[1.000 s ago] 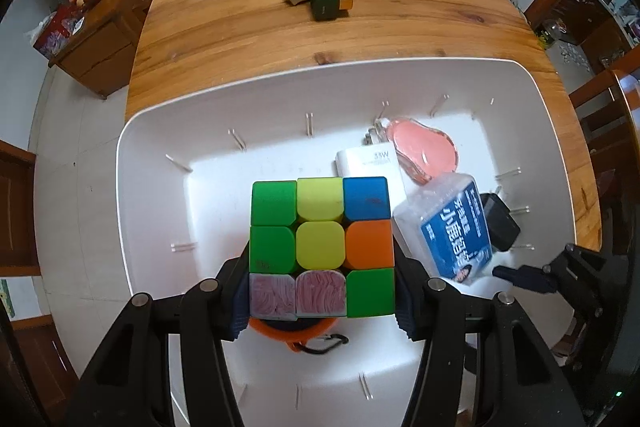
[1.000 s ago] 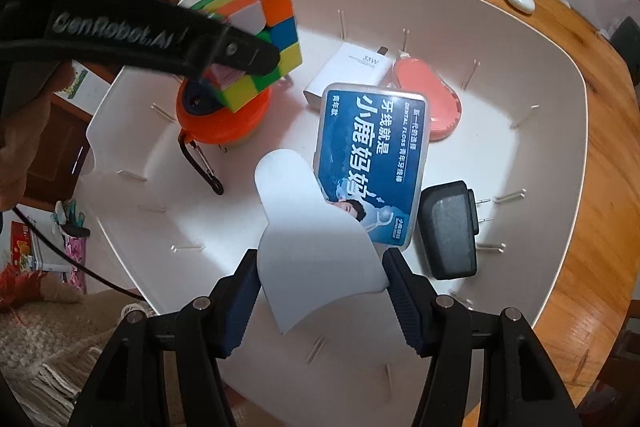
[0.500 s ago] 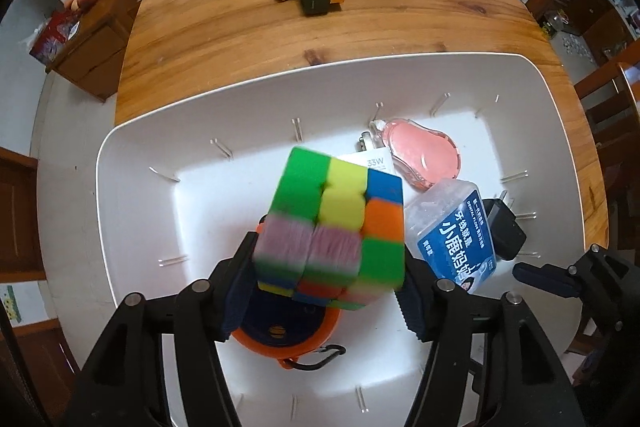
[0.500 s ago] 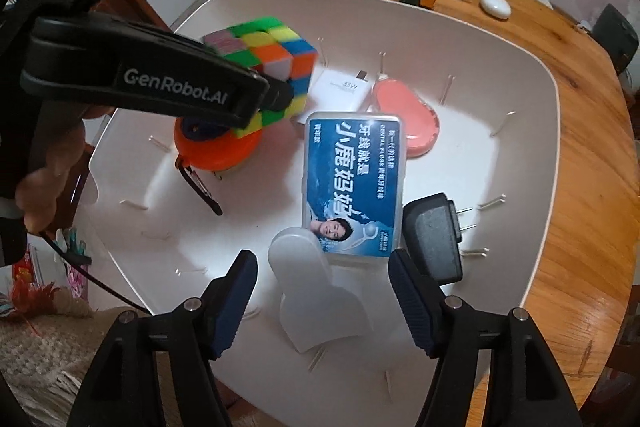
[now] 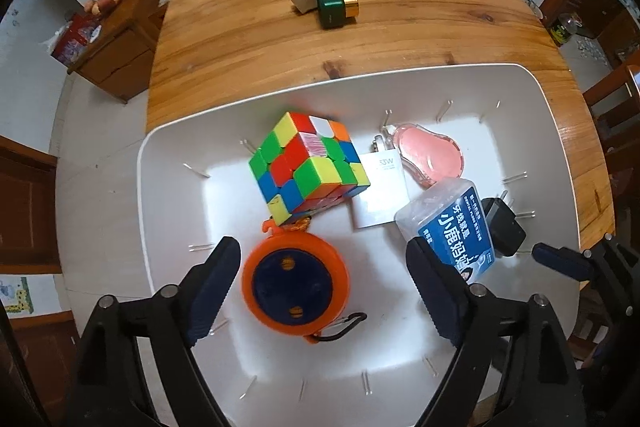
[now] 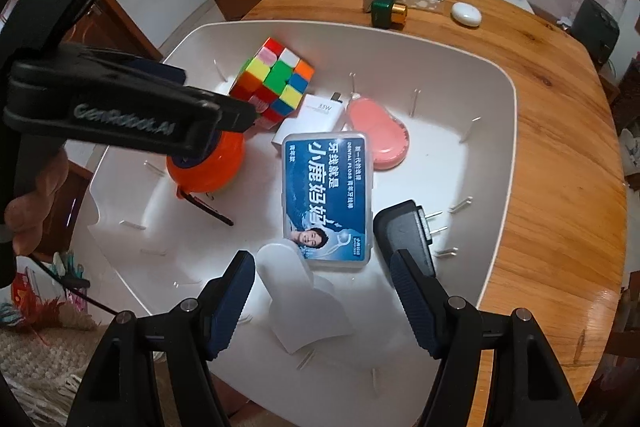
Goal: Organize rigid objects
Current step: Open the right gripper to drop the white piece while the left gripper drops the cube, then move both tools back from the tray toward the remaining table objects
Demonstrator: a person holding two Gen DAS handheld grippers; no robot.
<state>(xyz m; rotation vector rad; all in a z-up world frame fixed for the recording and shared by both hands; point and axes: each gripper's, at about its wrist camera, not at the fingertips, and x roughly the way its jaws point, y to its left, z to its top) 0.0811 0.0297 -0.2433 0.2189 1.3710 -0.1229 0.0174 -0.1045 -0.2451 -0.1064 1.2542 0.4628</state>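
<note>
The left gripper point(image 5: 322, 275) is opening, nothing between its jaws; the right gripper point(image 6: 322, 301) stands apart, empty. The cube point(image 5: 306, 167) sits tilted against the orange reel point(image 5: 296, 289); it may tumble onto the white charger point(image 5: 380, 195).

One cube point(image 5: 306, 167) — two chargers point(image 5: 380, 195).

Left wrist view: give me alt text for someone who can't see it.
The left tool, jaws opening and holding nothing, hangs over a white tray above an orange round reel. A colour cube rests tilted beyond it, beside a white charger, pink case, blue floss box and black plug.
</note>
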